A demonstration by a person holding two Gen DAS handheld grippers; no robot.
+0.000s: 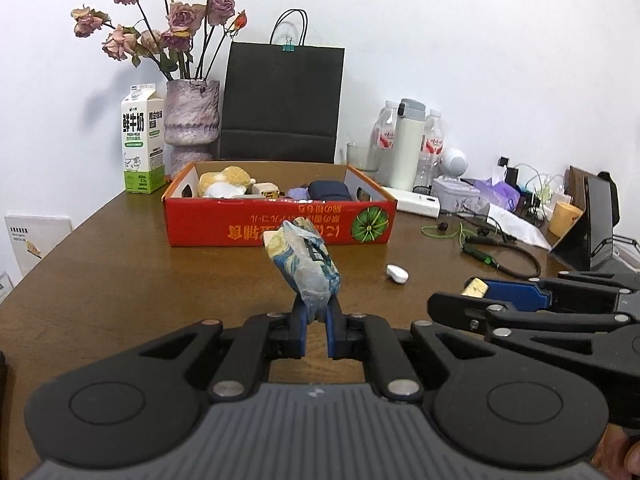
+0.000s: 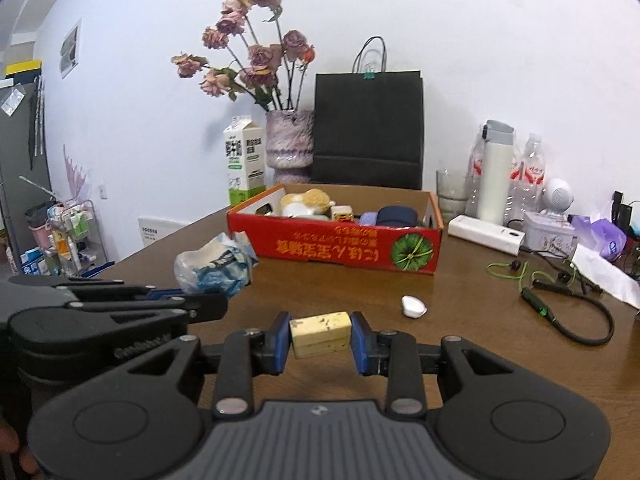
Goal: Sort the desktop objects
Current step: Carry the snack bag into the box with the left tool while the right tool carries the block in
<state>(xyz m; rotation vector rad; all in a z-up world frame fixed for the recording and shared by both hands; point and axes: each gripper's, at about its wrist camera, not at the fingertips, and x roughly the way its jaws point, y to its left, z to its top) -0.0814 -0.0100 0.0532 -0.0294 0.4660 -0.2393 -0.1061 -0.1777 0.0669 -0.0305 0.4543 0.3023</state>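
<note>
My left gripper [image 1: 317,312] is shut on a crumpled blue-and-white packet [image 1: 306,258], held up above the brown table in front of the red cardboard box [image 1: 280,226]. In the right wrist view that packet [image 2: 214,264] hangs at the left beyond the left gripper [image 2: 192,296]. My right gripper [image 2: 320,334] is shut on a pale yellow block [image 2: 320,332], its blue pads pressing both ends. In the left wrist view the right gripper [image 1: 476,292] reaches in from the right with the yellow block [image 1: 475,288] at its tip. The box holds a plush toy [image 1: 224,184], a small yellow item and dark things.
A small white case [image 2: 414,306] lies on the table right of centre, with a green-and-black earphone cable [image 2: 560,304] further right. Milk carton [image 1: 143,140], flower vase [image 1: 192,124] and black paper bag [image 1: 282,100] stand behind the box. Bottles, a white thermos [image 1: 408,144] and clutter fill the right side.
</note>
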